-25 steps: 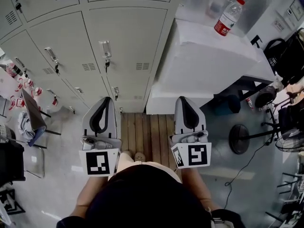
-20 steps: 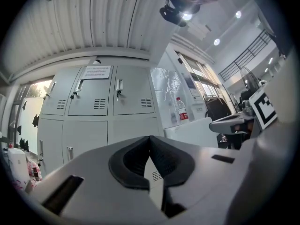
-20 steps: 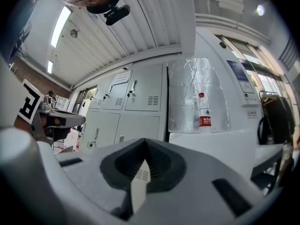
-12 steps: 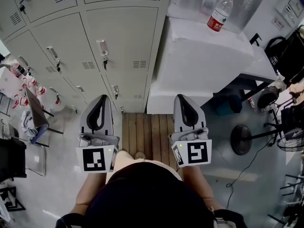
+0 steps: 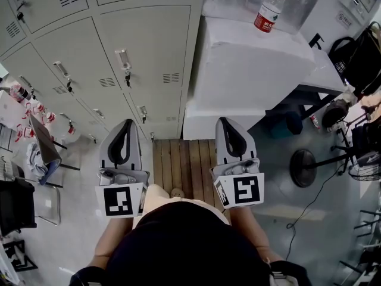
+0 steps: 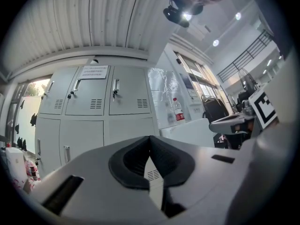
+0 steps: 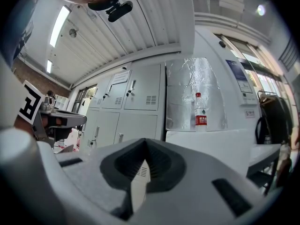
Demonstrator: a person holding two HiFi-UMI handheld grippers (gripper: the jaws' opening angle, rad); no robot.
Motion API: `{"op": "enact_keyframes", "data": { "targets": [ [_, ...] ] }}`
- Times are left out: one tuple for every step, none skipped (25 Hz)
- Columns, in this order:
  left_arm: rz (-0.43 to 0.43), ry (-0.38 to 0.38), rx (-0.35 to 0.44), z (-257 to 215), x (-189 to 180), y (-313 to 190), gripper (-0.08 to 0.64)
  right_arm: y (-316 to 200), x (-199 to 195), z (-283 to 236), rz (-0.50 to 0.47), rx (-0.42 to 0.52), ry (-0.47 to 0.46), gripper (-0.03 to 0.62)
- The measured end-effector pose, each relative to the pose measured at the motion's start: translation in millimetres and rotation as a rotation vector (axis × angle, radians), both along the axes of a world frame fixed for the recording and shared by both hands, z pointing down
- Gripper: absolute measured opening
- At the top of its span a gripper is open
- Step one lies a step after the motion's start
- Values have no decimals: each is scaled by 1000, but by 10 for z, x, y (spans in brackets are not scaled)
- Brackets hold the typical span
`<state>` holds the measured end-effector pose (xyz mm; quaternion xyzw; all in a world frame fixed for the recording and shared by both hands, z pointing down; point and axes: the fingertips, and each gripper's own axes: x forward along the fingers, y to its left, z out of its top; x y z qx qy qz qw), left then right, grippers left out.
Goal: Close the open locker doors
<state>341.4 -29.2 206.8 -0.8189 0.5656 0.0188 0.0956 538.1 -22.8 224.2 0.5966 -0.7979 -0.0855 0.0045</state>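
Nearby, the two tools were held side by side, pointing forward: the left hand-held gripper (image 5: pixel 127 124) had its jaws pressed together on nothing, and the right hand-held gripper (image 5: pixel 225 121) was likewise closed and empty. Below and between them ran a strip of wooden floor boards (image 5: pixel 181 162), bare up to the foot of the grey lockers (image 5: pixel 143 46). The lockers stood ahead of the left hand-held gripper, apart from it. Every door in view sat flush, and keys (image 5: pixel 127 76) hung from several locks. Ahead of the right hand-held gripper a white-covered desk (image 5: pixel 250 64) stood against the lockers' side, carrying an upright water bottle (image 5: pixel 268 8) with a red label. A folding chair (image 5: pixel 43 151) stood off to the left, and a floor fan (image 5: pixel 303 167) and a black bag (image 5: pixel 362 58) to the right.
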Motion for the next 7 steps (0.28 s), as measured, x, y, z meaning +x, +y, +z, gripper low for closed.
{"op": "enact_keyframes", "data": {
  "targets": [
    [-1, 1, 1, -3, -20, -8, 3, -7, -11, -10, 0, 0, 3, 0],
    [-2, 4, 3, -8, -43, -17, 3, -16, -25, -18, 1, 1, 7, 0],
    [-4, 7, 5, -10, -66, -24, 3, -24, -41, -21, 1, 2, 10, 0],
    [-5, 10, 8, -8, -87, -28, 3, -31, -60, -18, 0, 2, 12, 0],
    [-5, 12, 9, -1, -106, -31, 3, -39, -82, -11, -1, 2, 13, 0],
    [-5, 13, 10, 9, -123, -34, 3, -48, -105, -1, -2, 0, 15, 0],
    [-4, 14, 10, 19, -139, -37, 3, -56, -128, 10, -3, -1, 15, 0]
  ]
}}
